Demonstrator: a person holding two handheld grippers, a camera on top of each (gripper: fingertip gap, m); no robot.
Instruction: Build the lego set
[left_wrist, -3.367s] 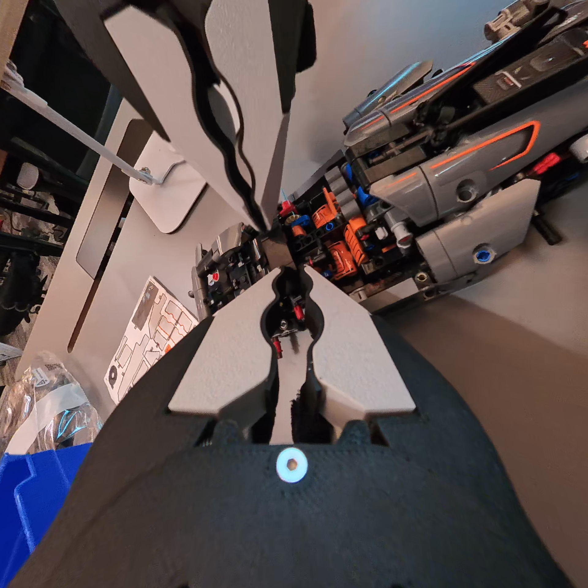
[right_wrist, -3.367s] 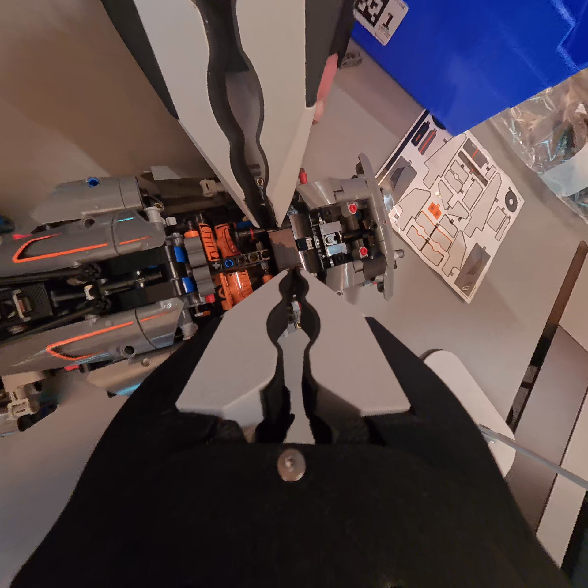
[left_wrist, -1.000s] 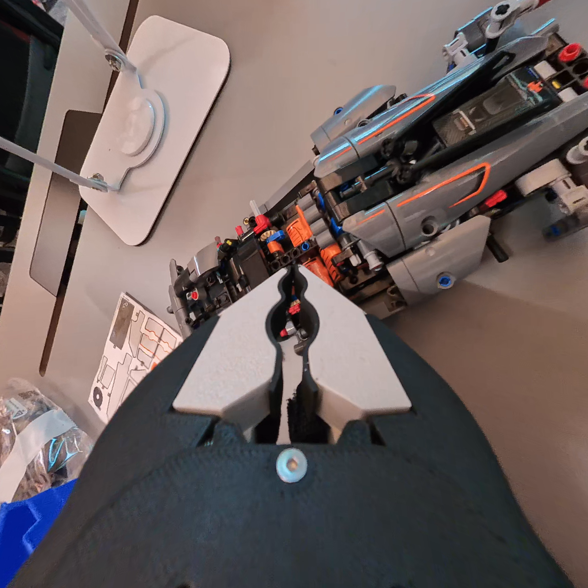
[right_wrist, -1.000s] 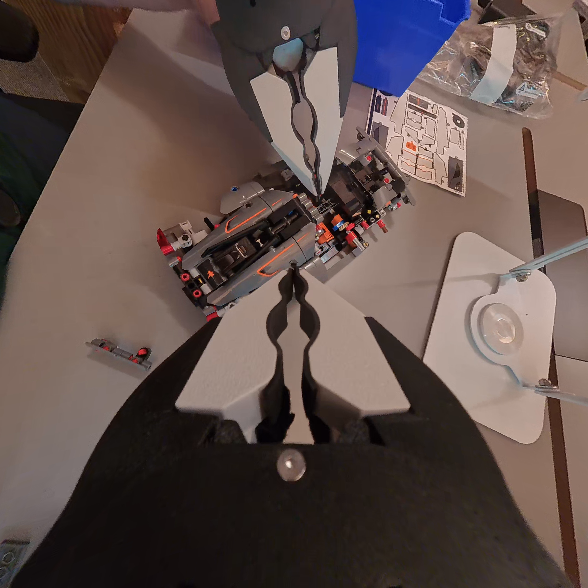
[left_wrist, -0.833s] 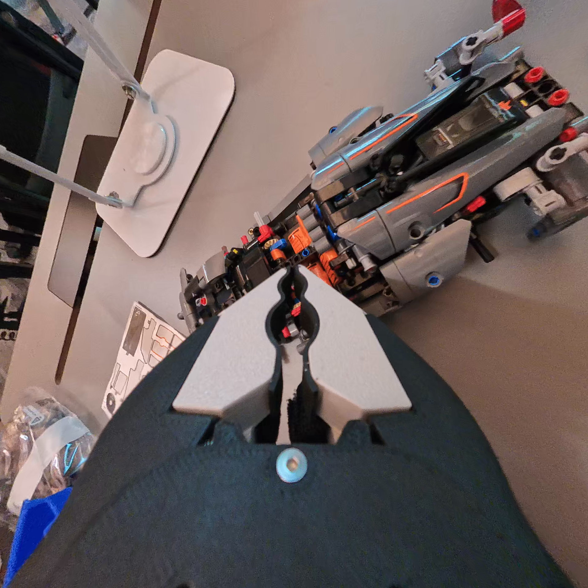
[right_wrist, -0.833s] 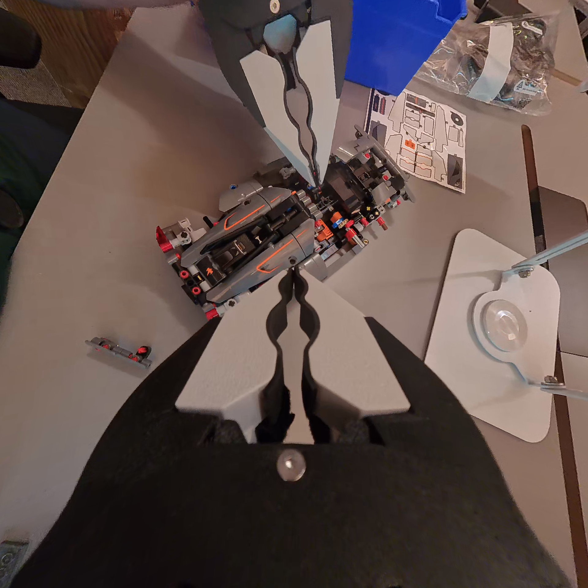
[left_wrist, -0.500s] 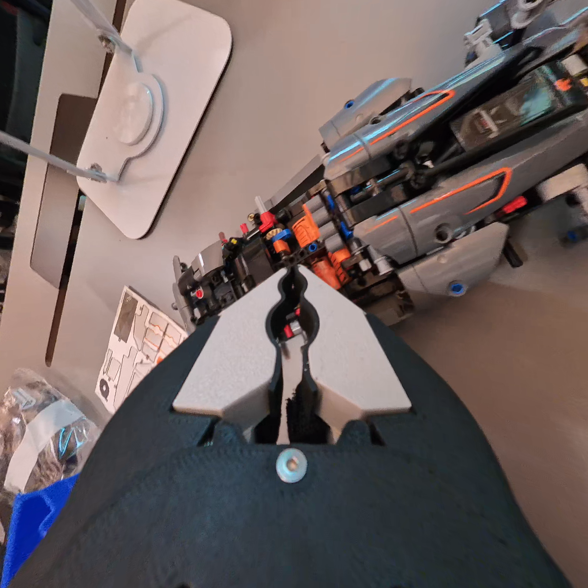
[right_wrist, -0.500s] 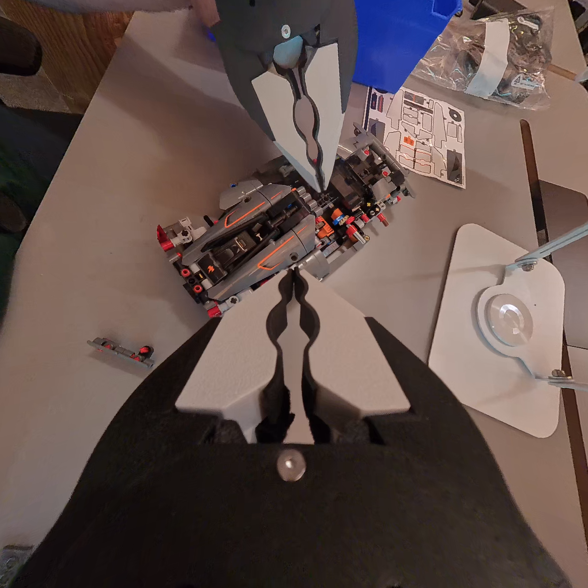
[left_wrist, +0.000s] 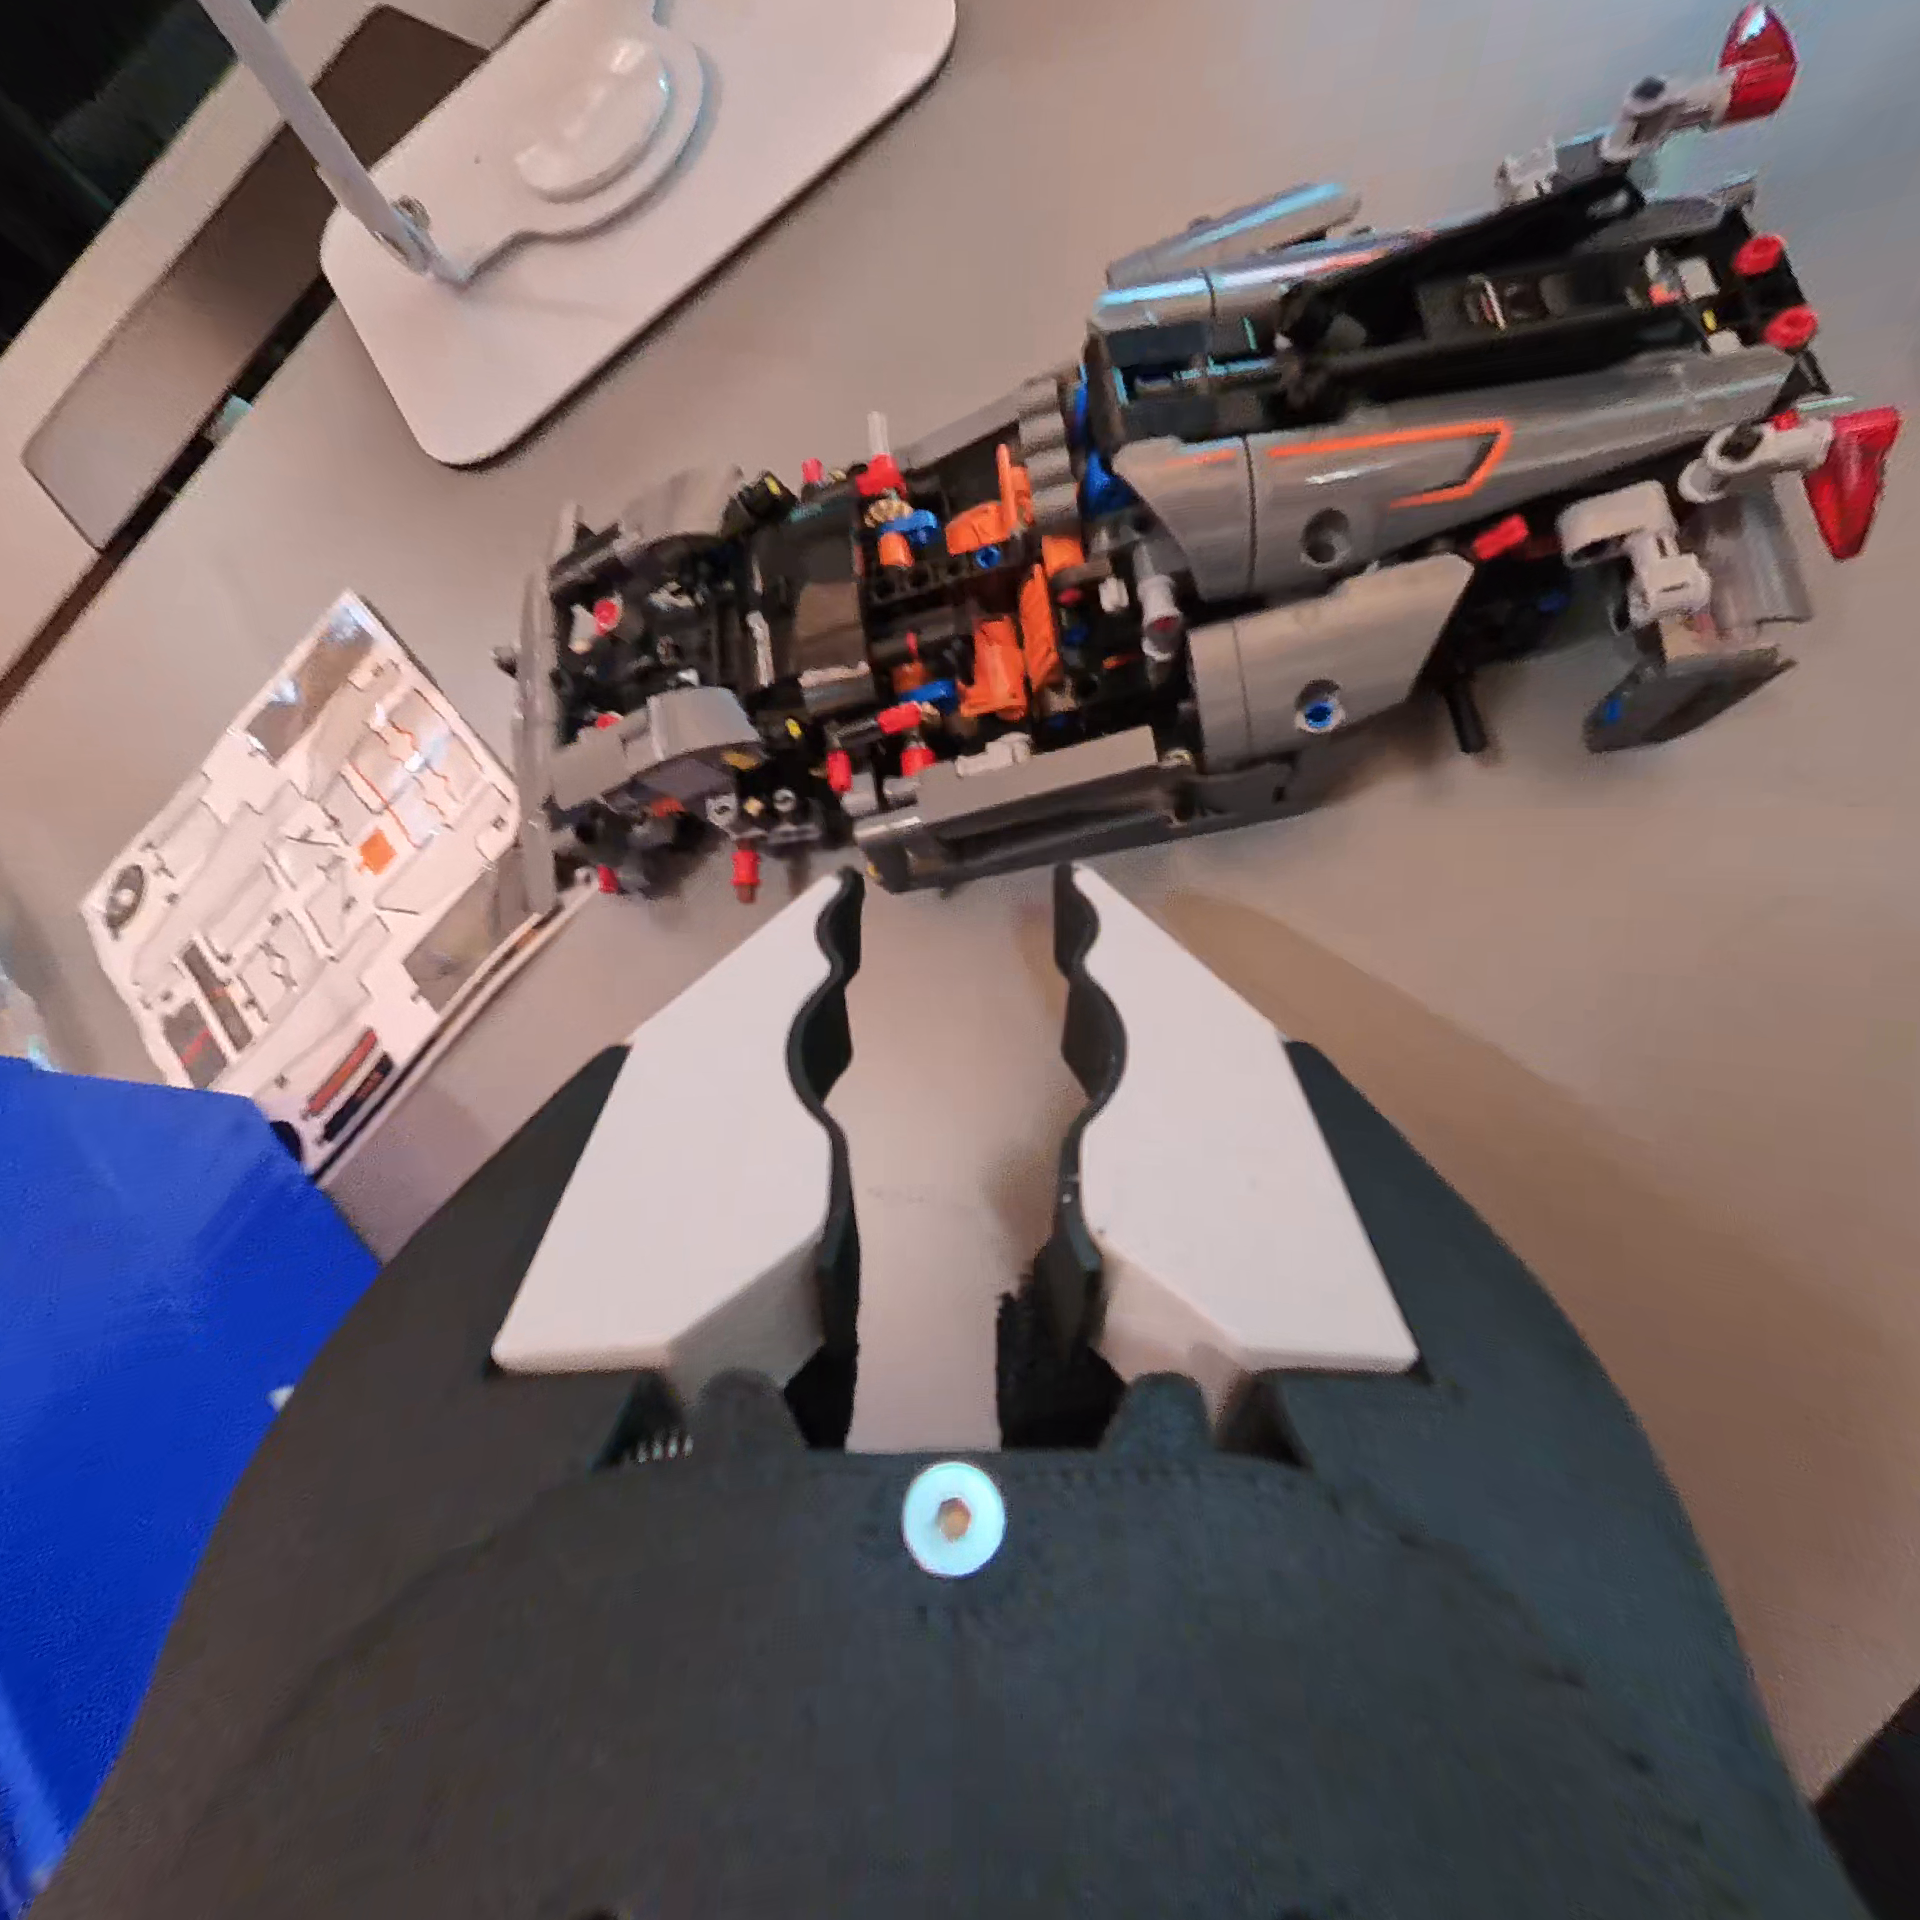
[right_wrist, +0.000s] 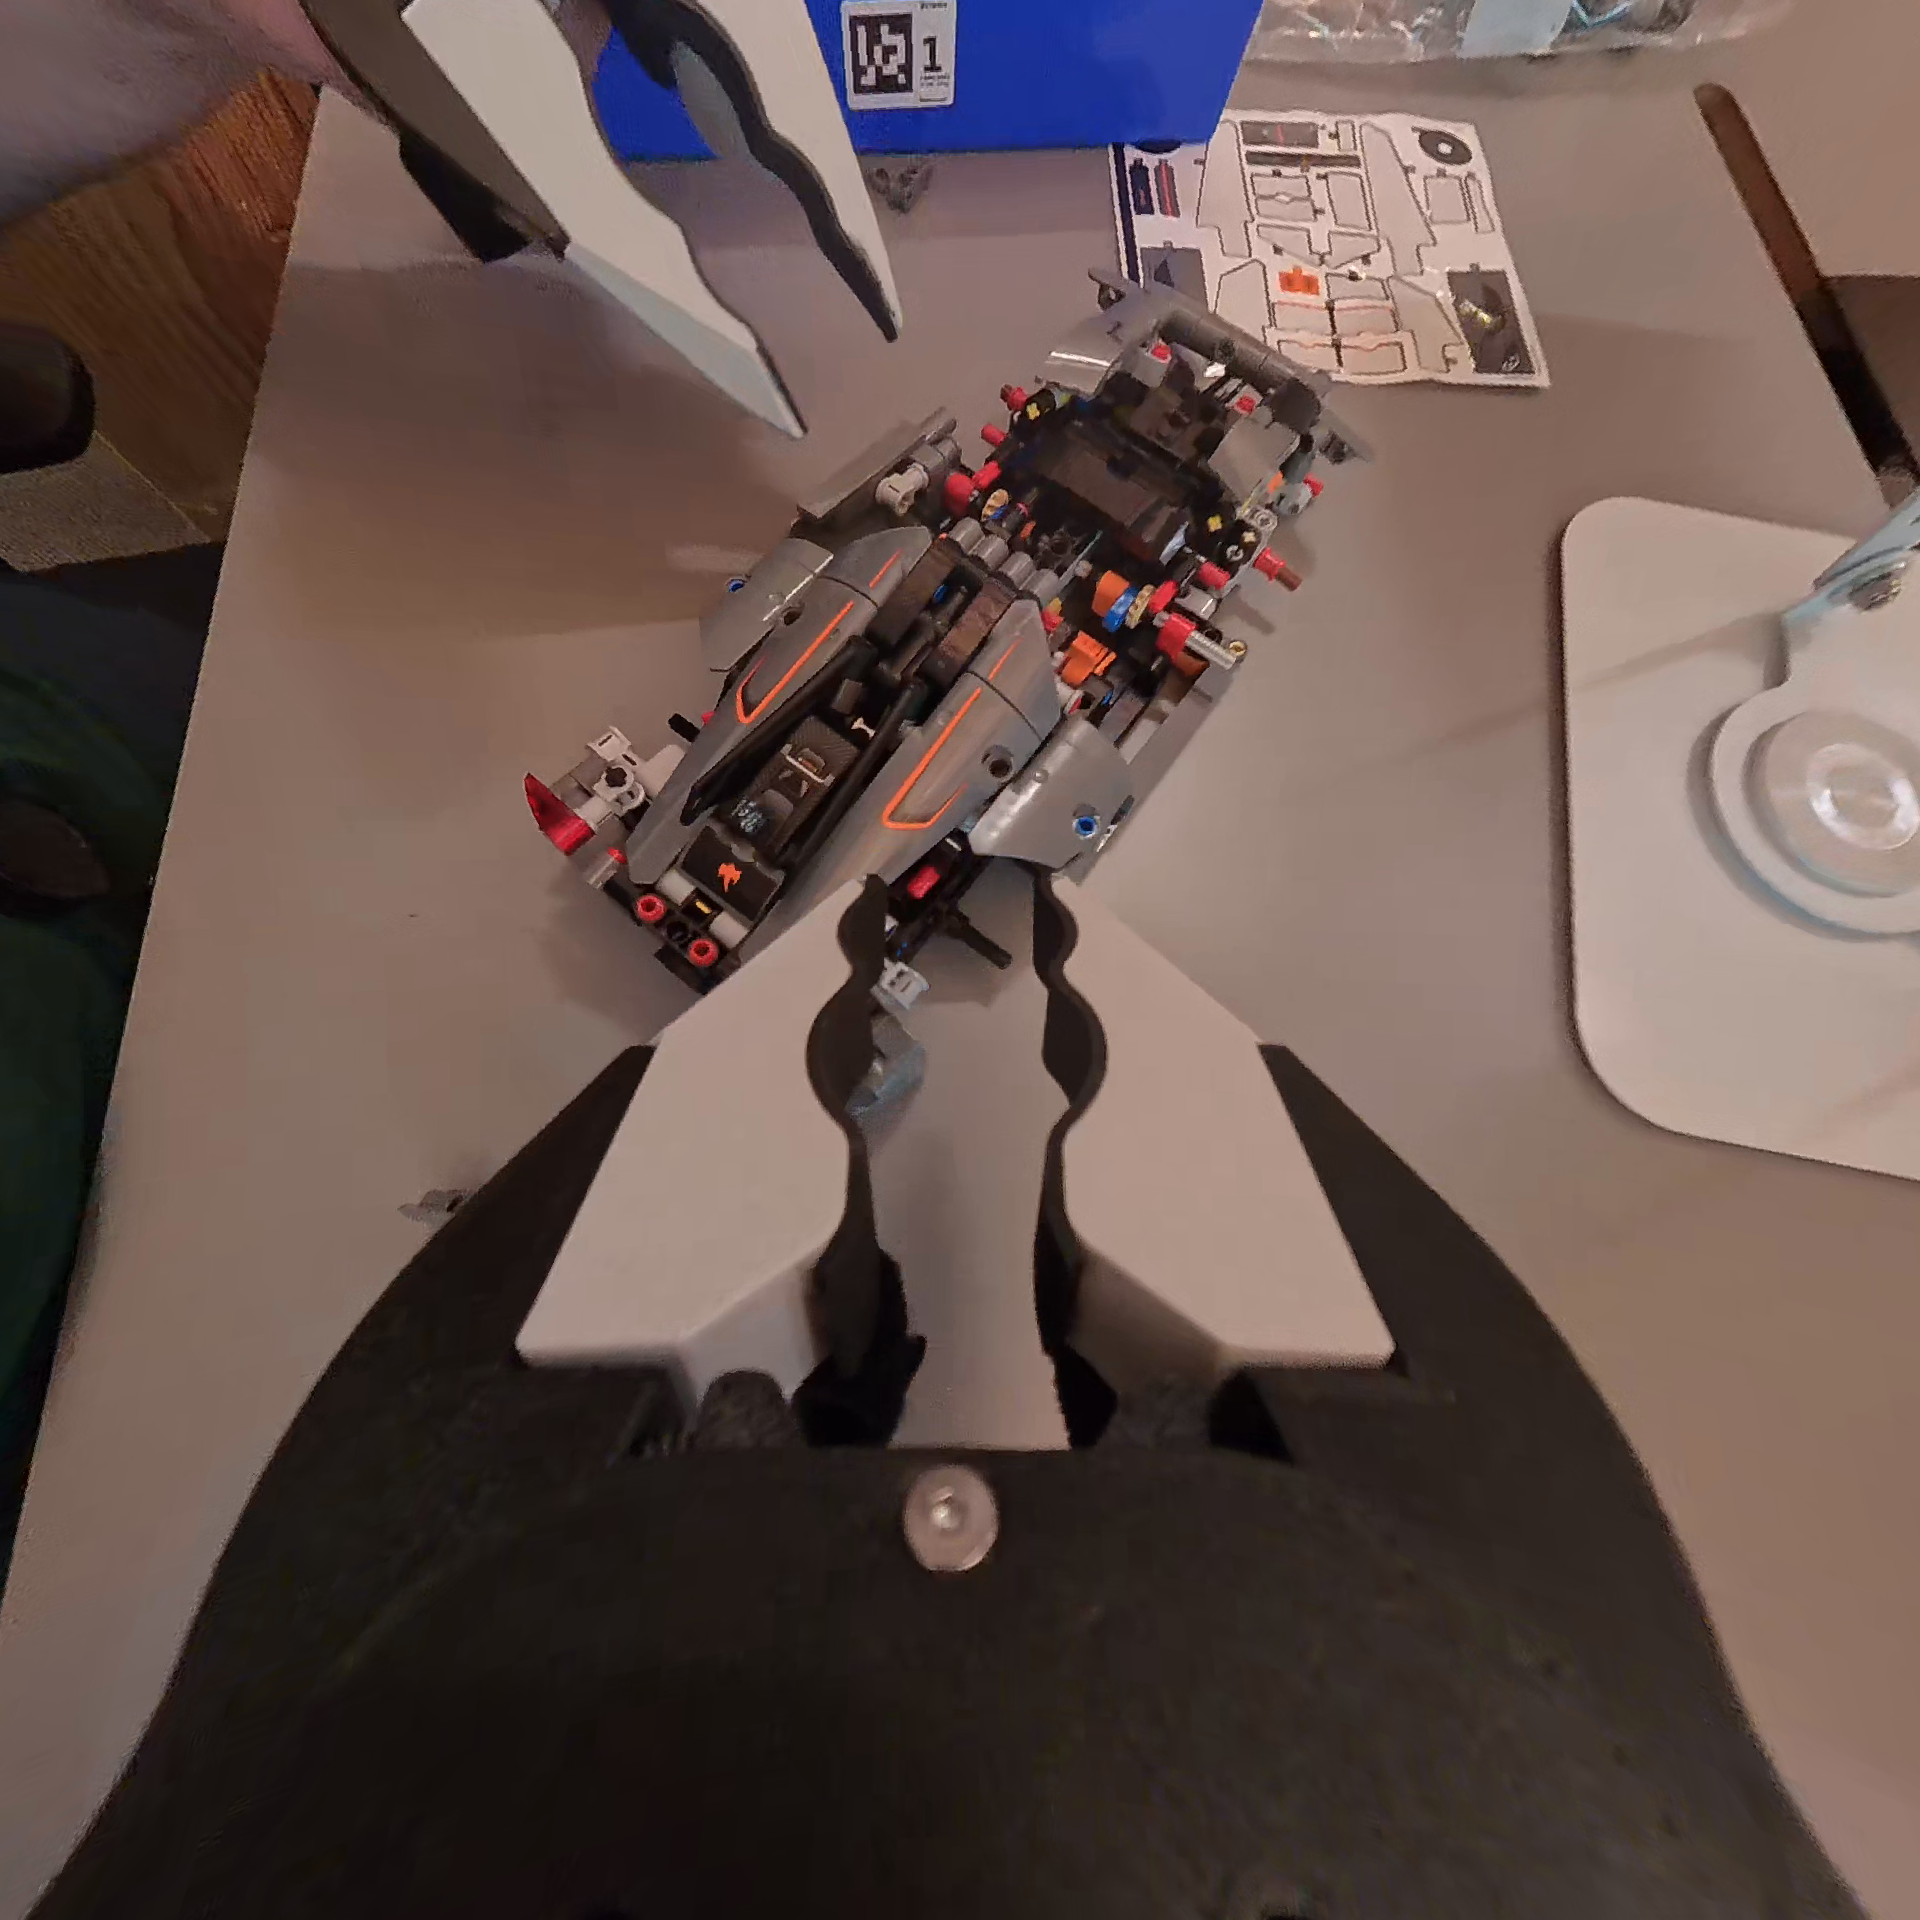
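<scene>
Left gripper (left_wrist: 954, 883) and right gripper (right_wrist: 954, 891), both empty, jaws parted, tips facing each other.

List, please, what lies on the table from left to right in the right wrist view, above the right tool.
Left tool → lego car → sticker sheet → white stand base.

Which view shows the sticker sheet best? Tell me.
The right wrist view: the sticker sheet lies whole and sharp beside the lego car. The left wrist view shows it blurrier, one corner behind the blue bin.
</scene>
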